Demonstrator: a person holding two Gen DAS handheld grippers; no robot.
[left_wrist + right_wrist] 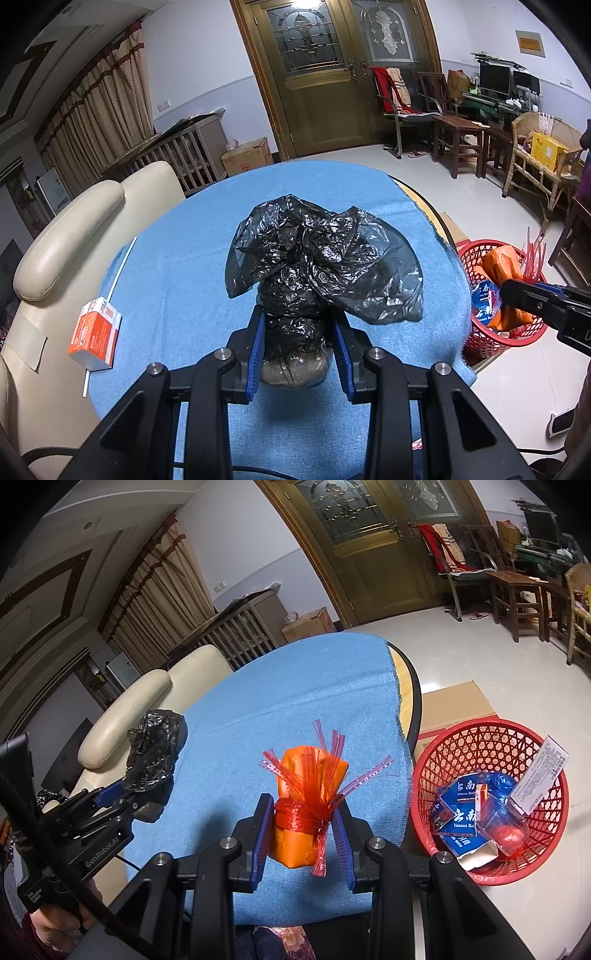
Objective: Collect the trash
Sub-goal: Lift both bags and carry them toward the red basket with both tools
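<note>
My left gripper (298, 317) is shut on a bundle in a crumpled black plastic bag (317, 258), held over the blue cloth (184, 258) on the round table. The right wrist view shows that gripper (136, 797) and the black bag (155, 749) at the left. My right gripper (303, 805) is shut on an orange packet tied with red plastic strips (306, 771), near the table's right edge. From the left wrist view this packet (506, 266) and the right gripper (517, 295) show in front of the red basket (476, 247). An orange-and-white carton (96, 336) with a white straw (122, 266) lies at the cloth's left edge.
The red mesh basket (480, 734) stands on the tiled floor right of the table, holding blue cartons and a paper slip. Flat cardboard (454, 705) lies behind it. A cream sofa (66, 236) borders the table's left side. Chairs and stools stand far right.
</note>
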